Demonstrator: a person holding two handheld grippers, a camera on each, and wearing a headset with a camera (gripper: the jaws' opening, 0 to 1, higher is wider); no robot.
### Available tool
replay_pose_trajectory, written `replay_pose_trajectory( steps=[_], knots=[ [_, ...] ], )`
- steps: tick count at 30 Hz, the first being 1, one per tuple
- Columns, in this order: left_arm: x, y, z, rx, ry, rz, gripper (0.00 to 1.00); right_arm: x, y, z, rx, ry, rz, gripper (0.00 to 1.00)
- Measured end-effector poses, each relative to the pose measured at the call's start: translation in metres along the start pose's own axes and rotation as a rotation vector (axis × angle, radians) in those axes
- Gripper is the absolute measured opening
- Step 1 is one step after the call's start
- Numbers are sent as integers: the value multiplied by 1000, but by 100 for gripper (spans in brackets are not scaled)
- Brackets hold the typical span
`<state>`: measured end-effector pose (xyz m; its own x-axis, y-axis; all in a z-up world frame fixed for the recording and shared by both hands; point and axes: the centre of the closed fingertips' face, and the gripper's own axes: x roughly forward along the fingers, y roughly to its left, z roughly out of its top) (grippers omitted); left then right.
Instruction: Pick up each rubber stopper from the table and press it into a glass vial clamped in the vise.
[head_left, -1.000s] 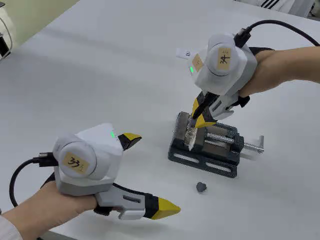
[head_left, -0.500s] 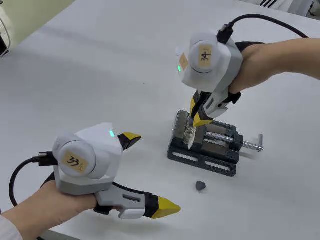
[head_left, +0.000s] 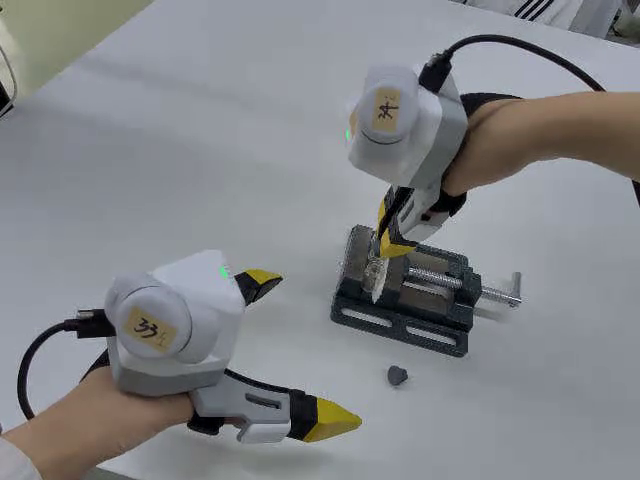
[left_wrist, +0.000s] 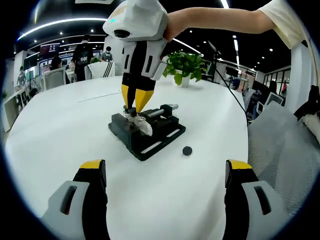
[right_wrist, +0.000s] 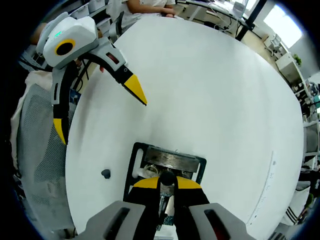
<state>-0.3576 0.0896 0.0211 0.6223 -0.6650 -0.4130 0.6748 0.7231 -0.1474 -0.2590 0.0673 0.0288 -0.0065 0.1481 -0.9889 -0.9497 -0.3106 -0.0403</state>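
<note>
Looks like the middle of the job. Right over the vise (head_left: 392, 327): the right claw (head_left: 390, 245), pointing down, tips nearly together, pinching a small dark rubber stopper (right_wrist: 167, 178). Just under the tips, a glass vial (head_left: 375, 278) clamped in the vise. Seems to be the pushing-in step, not finished yet. Cannot tell how deep the rubber stopper sits in the glass vial.

Left to do: one loose stopper (head_left: 397, 376) lying on the white table (head_left: 200, 140), a little way in front of the vise, touching nothing. Needs picking up and pressing in next, most likely. One vial to see in the vise, so hard to say where the loose stopper goes.

Left claw (head_left: 300, 350): well off to the left of the vise, wide open, holding nothing.

From the head view: both claws from above, the loose stopper near the vise, and the vise handle (head_left: 500, 293) sticking out to the right.

From the right gripper view: a straight-down look onto the vise, with the dark rubber stopper plain between the yellow tips, hard to make out from the head view.

From the left gripper view: a low side look at the vise, the right claw standing nearly straight up over it, plus a potted plant (left_wrist: 185, 65) and people far behind the vise.
</note>
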Motion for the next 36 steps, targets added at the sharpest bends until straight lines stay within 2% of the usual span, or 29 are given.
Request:
replay_pose_trajectory(
  steps=[7, 8, 13, 14, 20, 22, 36],
  knots=[
    [1, -3, 4, 1, -5, 0, 99, -1, -1, -1, 35, -49, -13, 4],
    [1, -4, 4, -1, -5, 0, 99, -1, 2, -1, 15, -62, -14, 4],
    [1, -3, 3, 1, -3, 0, 99, 0, -3, 1, -58, -105, -14, 4],
    [0, -3, 3, 0, -5, 1, 99, 0, -2, 0, -48, -107, -14, 4],
    [-2, -3, 2, -3, -4, 7, 99, 0, -2, -1, -87, -131, -24, 5],
    [-3, -1, 1, -3, -4, 11, 99, 1, -4, 0, -69, -135, -27, 5],
    [-5, 4, -1, -8, -9, 15, 98, 2, -7, 1, -125, -144, -49, 7]
  ],
)
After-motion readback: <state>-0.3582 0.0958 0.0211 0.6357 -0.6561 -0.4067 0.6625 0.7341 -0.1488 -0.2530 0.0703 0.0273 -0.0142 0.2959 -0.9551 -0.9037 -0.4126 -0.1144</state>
